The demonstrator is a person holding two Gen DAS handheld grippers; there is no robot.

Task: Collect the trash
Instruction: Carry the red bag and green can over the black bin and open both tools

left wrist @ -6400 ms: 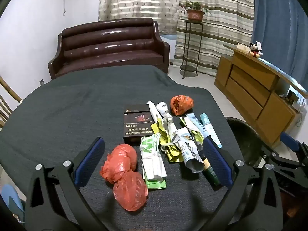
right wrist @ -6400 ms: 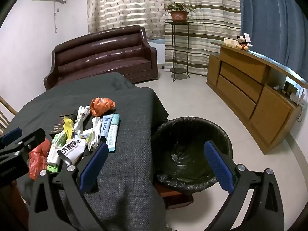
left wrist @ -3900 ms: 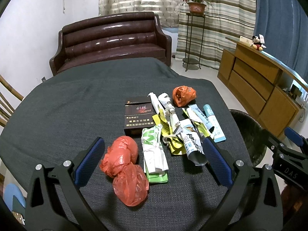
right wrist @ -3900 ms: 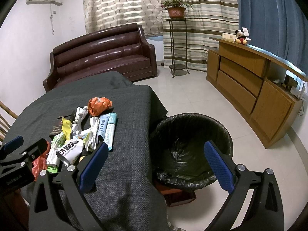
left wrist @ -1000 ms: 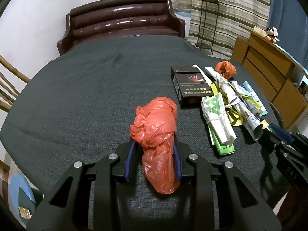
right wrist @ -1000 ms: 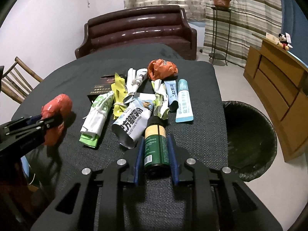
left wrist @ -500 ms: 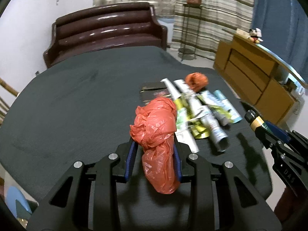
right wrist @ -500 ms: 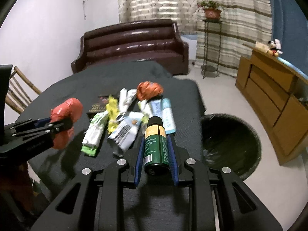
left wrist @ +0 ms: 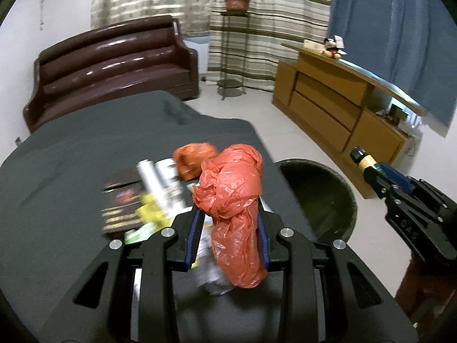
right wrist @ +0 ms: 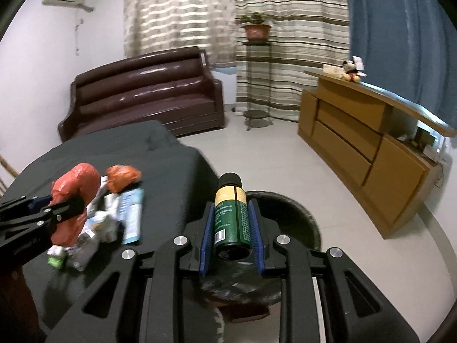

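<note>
Carrying two pieces to the black-lined trash bin (right wrist: 297,214) on the floor just off the table's right edge; my judgement: bring each load fully over the bin's mouth before letting go, and lower first, since the bag is light and may drift; release one side at a time so neither tong knocks the other.

Left gripper (left wrist: 228,228): jaws narrow, pads clamped on the crumpled red plastic bag (left wrist: 234,200); bag bulges above and hangs below the pads, clear of the dark tablecloth (left wrist: 71,148); it sits above the table's right edge, not yet over the bin, as I read it.

Right gripper (right wrist: 232,225): jaws narrow, pads pressed on both sides of the green spray can (right wrist: 230,214), black cap pointing away from me; can looks to be at the bin's near rim.

Left on the table near its right edge: orange wrapper ball (left wrist: 194,160), dark box (left wrist: 121,203), blurred wrappers and tubes (right wrist: 125,214); most of the job remains.
</note>
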